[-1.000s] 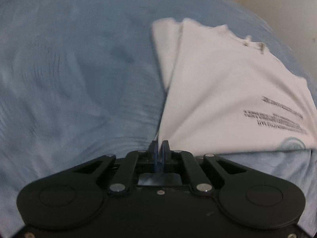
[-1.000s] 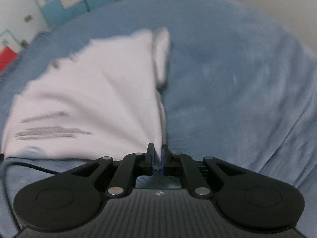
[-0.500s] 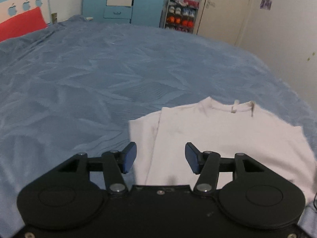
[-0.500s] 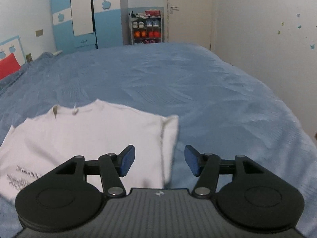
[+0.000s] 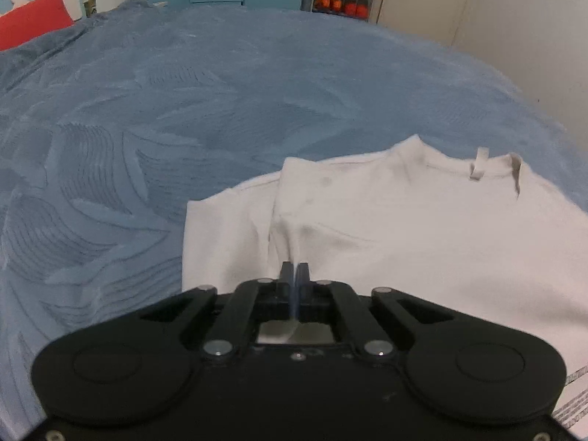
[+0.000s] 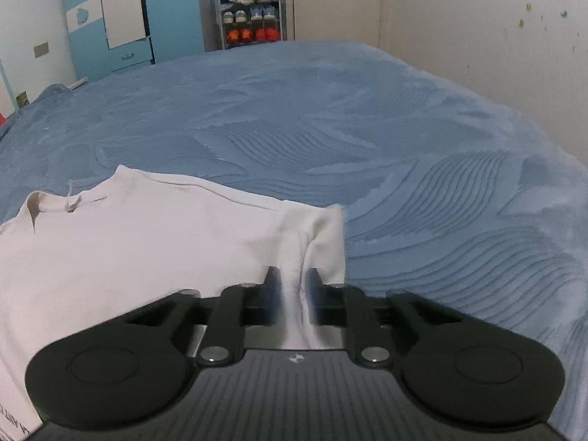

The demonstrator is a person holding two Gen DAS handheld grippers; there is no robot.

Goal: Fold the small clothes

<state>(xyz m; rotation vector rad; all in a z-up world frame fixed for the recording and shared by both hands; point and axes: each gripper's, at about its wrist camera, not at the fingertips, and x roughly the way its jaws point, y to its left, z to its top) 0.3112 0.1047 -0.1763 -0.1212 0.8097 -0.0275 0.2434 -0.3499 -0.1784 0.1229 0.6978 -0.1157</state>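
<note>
A white T-shirt [image 5: 422,235] lies flat on the blue bedspread [image 5: 183,110], collar at the far side, with printed text near its lower edge. My left gripper [image 5: 294,270] is shut on a pinch of the shirt's fabric by the left sleeve seam. In the right wrist view the same shirt [image 6: 147,235] lies to the left. My right gripper [image 6: 292,279] has nearly closed on a ridge of fabric at the right sleeve; its fingers are blurred with motion.
The blue bedspread [image 6: 422,183] stretches far around the shirt. A red pillow [image 5: 33,18] lies at the far left. A blue wardrobe [image 6: 110,25] and a shoe rack [image 6: 250,18] stand against the back wall.
A second ago both grippers were shut on the shirt's lower edge. Half a second ago both were open above the sleeves. Now both have closed on fabric at the sleeve seams.
</note>
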